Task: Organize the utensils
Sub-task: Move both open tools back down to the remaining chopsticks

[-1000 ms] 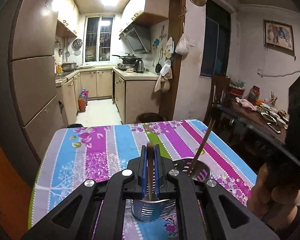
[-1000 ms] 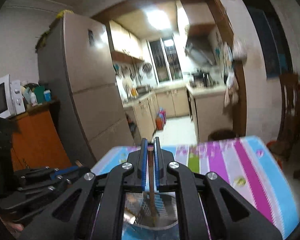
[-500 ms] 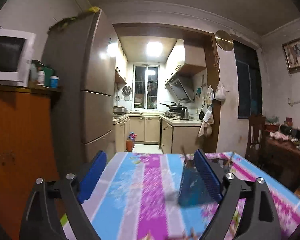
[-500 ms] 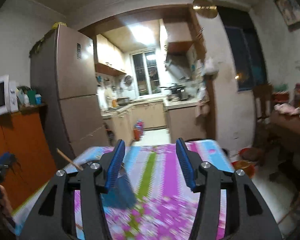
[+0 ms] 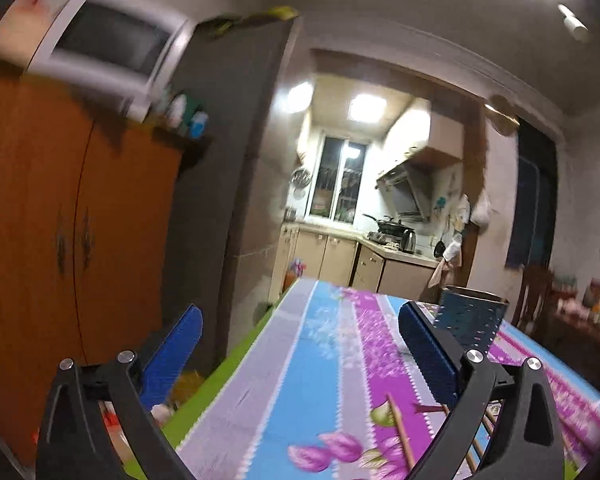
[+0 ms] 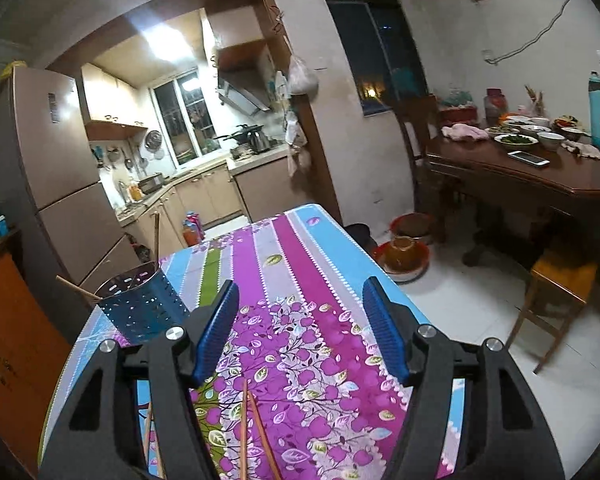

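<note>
Both grippers released over the striped table, chopsticks lying loose near the holder.

The perforated metal holder (image 6: 142, 306) stands upright on the tablecloth (image 6: 300, 280), near its left edge, with two chopsticks (image 6: 155, 236) sticking out of it, one upright and one leaning out to the left. More chopsticks (image 6: 256, 432) lie flat on the cloth, on the near side of the holder and well apart from it. The right gripper (image 6: 300, 328) hangs above those loose sticks, its jaws just having spread apart, with nothing between the blue pads. The left gripper (image 5: 300, 356) sits by the table's left edge, holder just behind its right finger, jaws just thrown wide and empty; a chopstick (image 5: 400, 428) lies on the cloth below. Beyond the holder, a fridge (image 6: 56, 168) and the kitchen.
</note>
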The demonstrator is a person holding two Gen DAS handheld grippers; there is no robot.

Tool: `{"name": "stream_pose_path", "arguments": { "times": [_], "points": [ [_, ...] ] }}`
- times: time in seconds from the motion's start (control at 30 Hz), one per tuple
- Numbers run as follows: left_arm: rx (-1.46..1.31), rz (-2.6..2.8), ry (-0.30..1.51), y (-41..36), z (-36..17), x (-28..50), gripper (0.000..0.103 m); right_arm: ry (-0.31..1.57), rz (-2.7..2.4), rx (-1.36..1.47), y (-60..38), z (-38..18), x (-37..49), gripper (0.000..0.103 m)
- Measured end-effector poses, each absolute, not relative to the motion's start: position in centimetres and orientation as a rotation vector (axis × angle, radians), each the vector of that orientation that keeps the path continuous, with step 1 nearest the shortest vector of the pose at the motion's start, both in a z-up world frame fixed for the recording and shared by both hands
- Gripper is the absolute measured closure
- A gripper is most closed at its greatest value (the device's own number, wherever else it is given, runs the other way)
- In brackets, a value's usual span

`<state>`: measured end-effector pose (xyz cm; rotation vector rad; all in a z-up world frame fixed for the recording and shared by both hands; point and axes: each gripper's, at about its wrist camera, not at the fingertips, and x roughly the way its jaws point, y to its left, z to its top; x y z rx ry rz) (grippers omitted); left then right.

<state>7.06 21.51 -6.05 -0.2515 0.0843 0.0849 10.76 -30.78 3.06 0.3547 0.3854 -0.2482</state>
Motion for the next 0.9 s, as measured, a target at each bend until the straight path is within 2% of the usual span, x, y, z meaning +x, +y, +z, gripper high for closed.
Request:
{"name": "stream_pose_path", "arguments": {
  "times": [0.17, 0.37, 0.9],
  "points": [
    [-0.424, 0.072, 0.162, 25.5, -9.1, 8.3, 0.005, 0.404, -0.233, 0.311, -28.4, 3.8, 11.5, 0.041],
    [-0.479, 0.061, 0.215, 26.6, -10.7, 9.5, 0.005, 0.431, -0.188, 0.254, -25.3, 3.5, 12.7, 0.041],
    [-0.424, 0.150, 0.352, 26.6, -11.6, 11.5, 0.005, 0.466, -0.180, 0.278, -24.6, 2.4, 13.0, 0.041]
  ]
}}
